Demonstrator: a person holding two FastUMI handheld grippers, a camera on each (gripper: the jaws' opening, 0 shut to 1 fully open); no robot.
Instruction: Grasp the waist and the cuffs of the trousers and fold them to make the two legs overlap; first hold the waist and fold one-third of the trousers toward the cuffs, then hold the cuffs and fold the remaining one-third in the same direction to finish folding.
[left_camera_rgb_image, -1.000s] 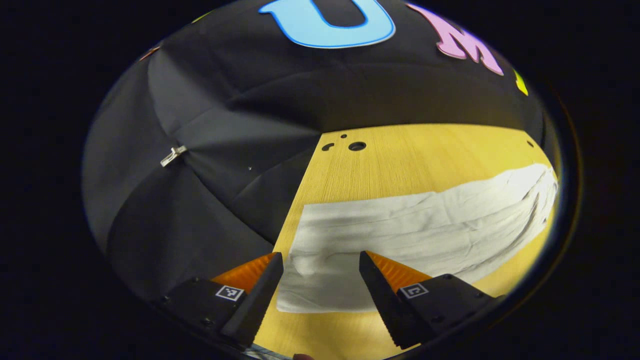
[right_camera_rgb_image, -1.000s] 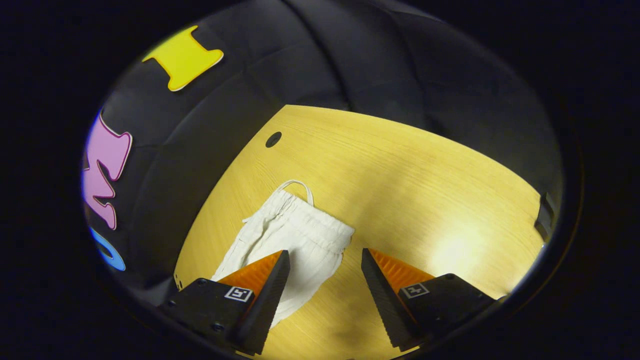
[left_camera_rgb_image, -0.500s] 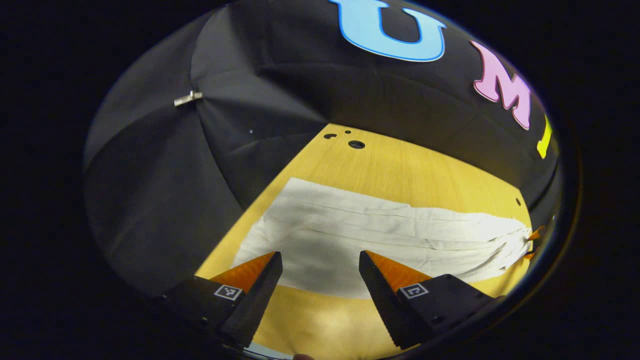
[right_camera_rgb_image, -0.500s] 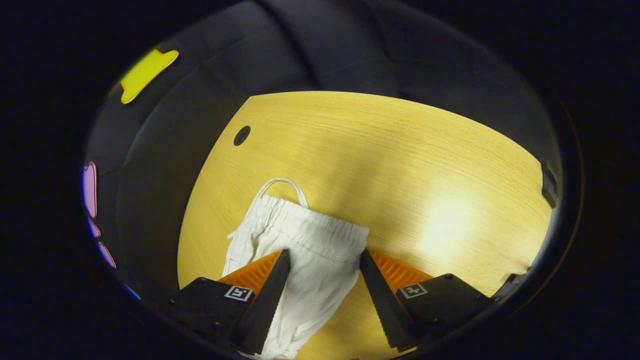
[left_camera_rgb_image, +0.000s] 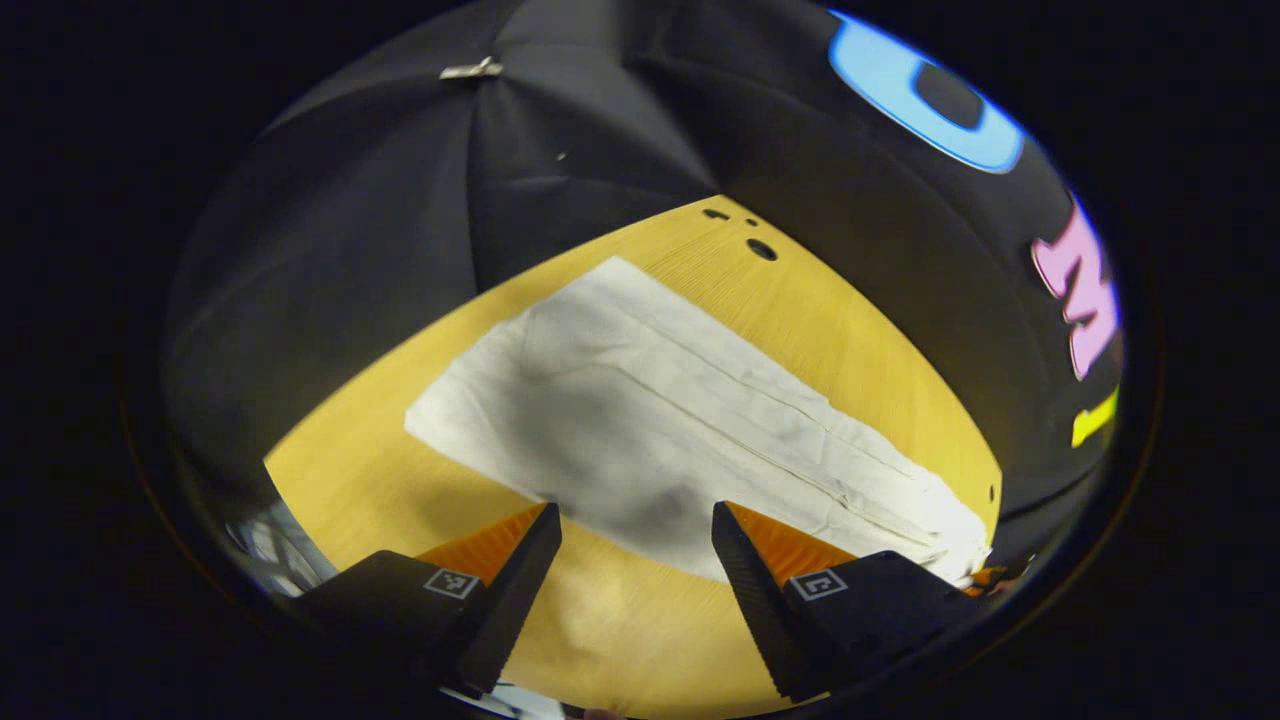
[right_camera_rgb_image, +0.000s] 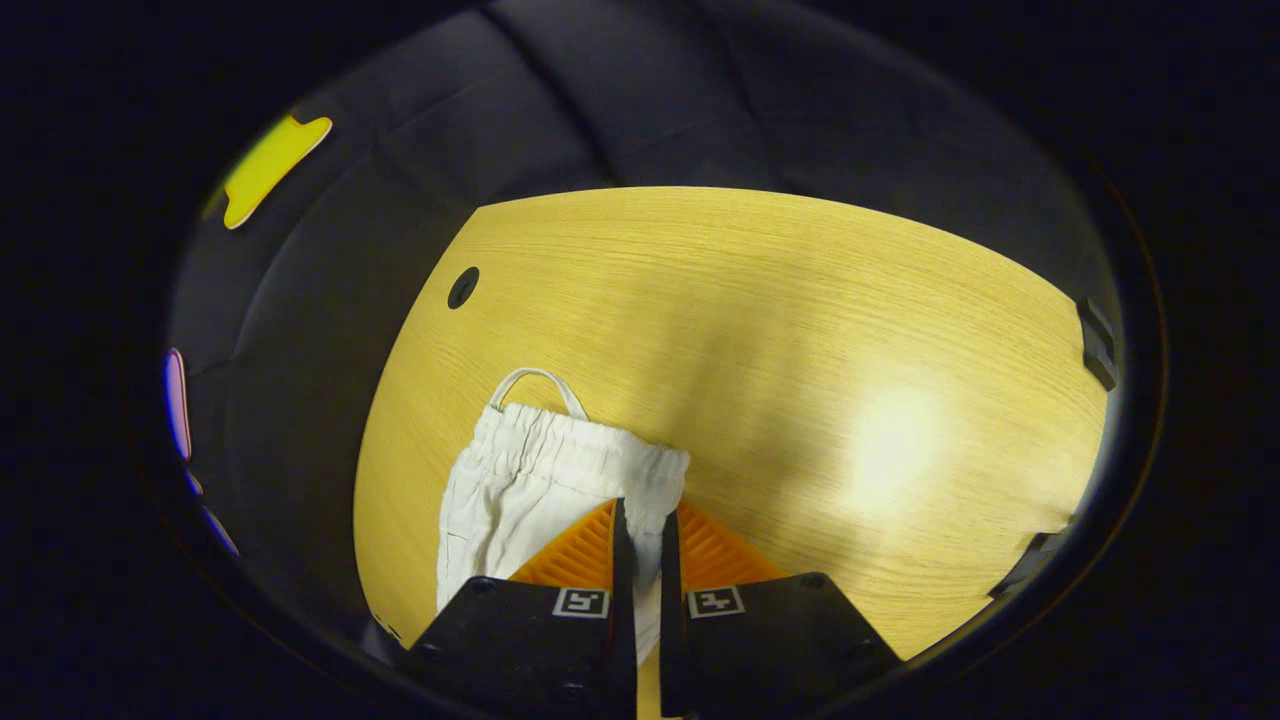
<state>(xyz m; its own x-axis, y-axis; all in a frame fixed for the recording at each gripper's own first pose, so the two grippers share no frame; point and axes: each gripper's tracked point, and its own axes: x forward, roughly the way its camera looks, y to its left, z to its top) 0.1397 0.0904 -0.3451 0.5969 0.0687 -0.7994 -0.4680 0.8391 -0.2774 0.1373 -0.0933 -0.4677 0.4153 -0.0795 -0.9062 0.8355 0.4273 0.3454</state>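
The white trousers (left_camera_rgb_image: 690, 420) lie flat on the wooden table (right_camera_rgb_image: 800, 330), legs looking already overlapped, so we've got our right gripper (right_camera_rgb_image: 640, 535) pinching the waist (right_camera_rgb_image: 570, 460) while our left gripper (left_camera_rgb_image: 635, 545) hovers wide apart, thirds not yet folded.

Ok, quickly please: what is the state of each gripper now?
Left gripper: open, above the cuff end of the trousers.
Right gripper: closed on the trousers' waist.
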